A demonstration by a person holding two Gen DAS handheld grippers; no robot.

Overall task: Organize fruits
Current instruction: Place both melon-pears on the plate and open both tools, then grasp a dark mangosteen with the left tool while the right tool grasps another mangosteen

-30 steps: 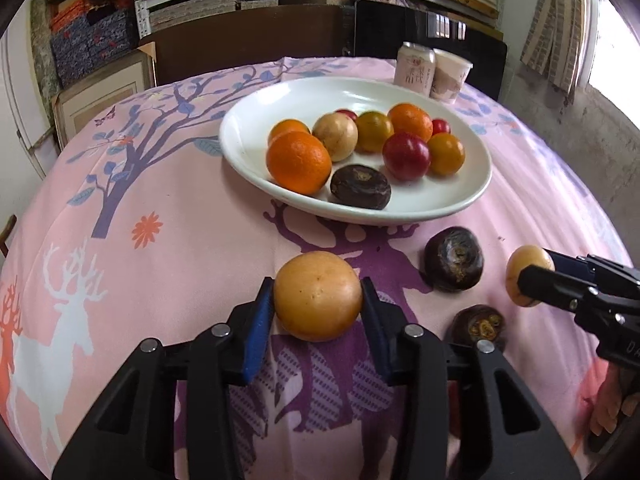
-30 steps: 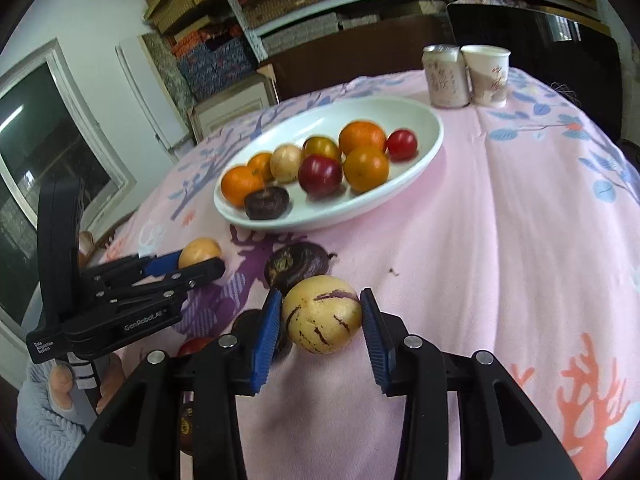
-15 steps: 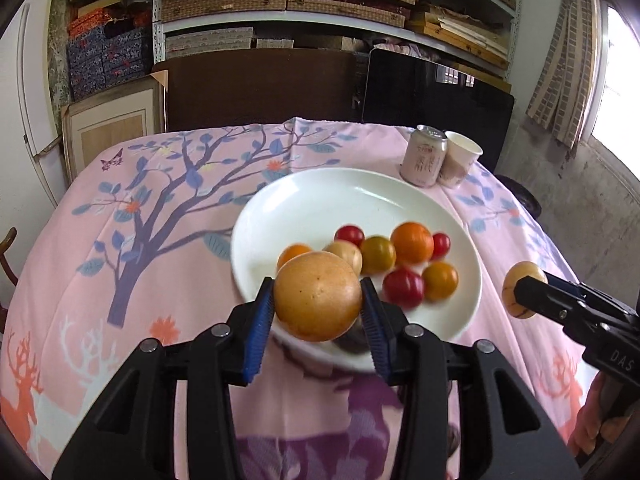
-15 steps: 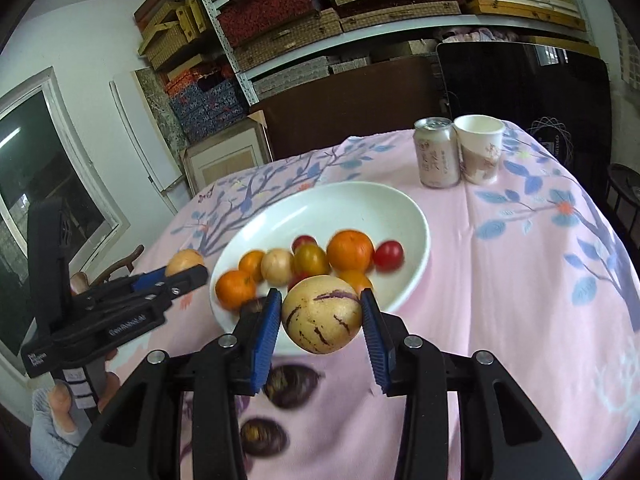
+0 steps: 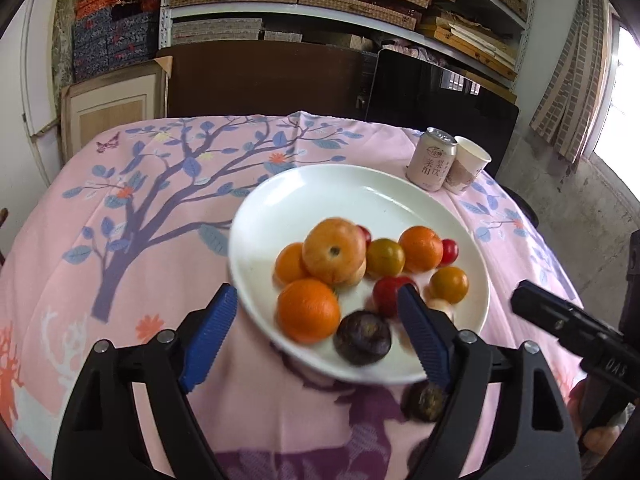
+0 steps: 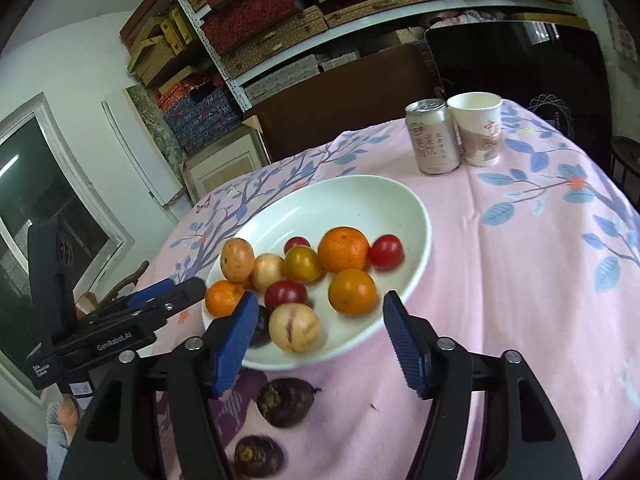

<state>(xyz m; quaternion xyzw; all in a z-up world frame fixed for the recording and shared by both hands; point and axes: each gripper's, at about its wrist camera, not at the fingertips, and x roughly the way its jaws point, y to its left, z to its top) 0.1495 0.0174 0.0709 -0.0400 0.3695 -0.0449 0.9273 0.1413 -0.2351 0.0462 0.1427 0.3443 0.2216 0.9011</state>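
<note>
On the desk (image 5: 120, 240), under a pink cloth printed with a tree and deer, the white plate (image 5: 304, 188) is the biggest thing in play, and it sits near the front so both grippers can reach it. It carries the gathered fruits: oranges, small red and yellow ones, a dark purple one at the near rim, a tan round fruit (image 5: 334, 250) sitting on top of the pile, and a pale striped fruit (image 6: 294, 328) low at the near edge. Behind the plate a drink can (image 5: 432, 164) and a paper cup (image 5: 468, 170) stand touching, well clear of the work. The left gripper (image 5: 316, 336) hangs above the plate's near rim, its jaws spread wide and gripping nothing; the right gripper (image 6: 316, 344) does the same over its side, jaws wide apart and empty. I judge both fruits to be freshly let go, since each lies just ahead of open jaws (the blur suggests they may be settling). Two dark fruits (image 6: 286, 402) lie on the cloth in front of the plate, likely next to collect
</note>
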